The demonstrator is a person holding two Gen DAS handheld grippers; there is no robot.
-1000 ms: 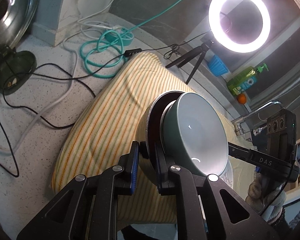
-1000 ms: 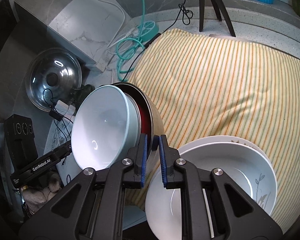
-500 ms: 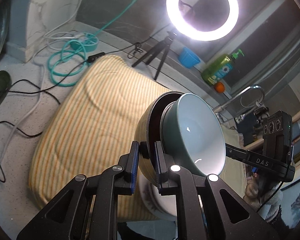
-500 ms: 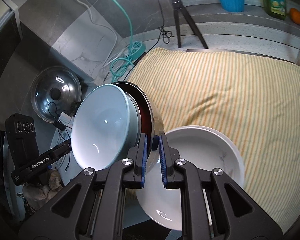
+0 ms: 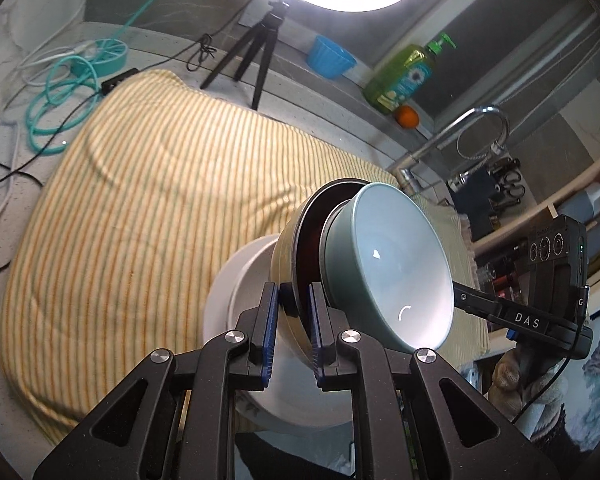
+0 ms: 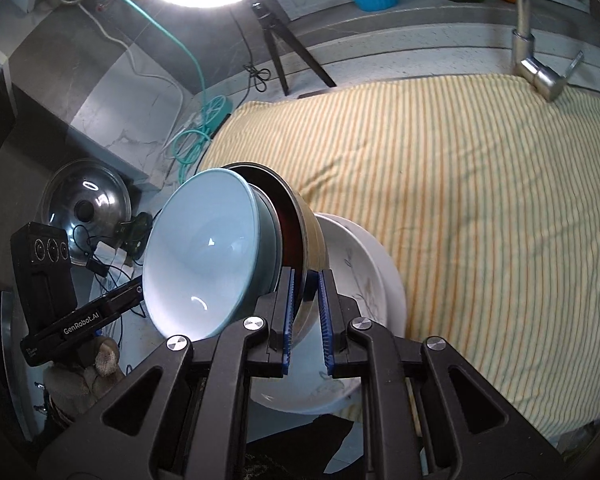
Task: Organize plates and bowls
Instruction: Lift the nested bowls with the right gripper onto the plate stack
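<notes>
A stack of two bowls hangs tilted above the striped cloth: a metal bowl with a dark red inside, and a pale teal bowl nested in it. My left gripper is shut on the metal bowl's near rim. In the right wrist view my right gripper is shut on the opposite rim of the same metal bowl, with the teal bowl on its left. Just below the stack, white bowls with a leaf print sit on the cloth. A gloved hand holds each gripper.
The yellow striped cloth covers the counter. At the back stand a ring light tripod, a blue cup, a green soap bottle, an orange and a faucet. A teal cable coil and a pot lid lie left.
Both grippers have carried the bowl stack sideways over the cloth towards the faucet side. The white bowls now lie directly under the stack. The grips are unchanged.
</notes>
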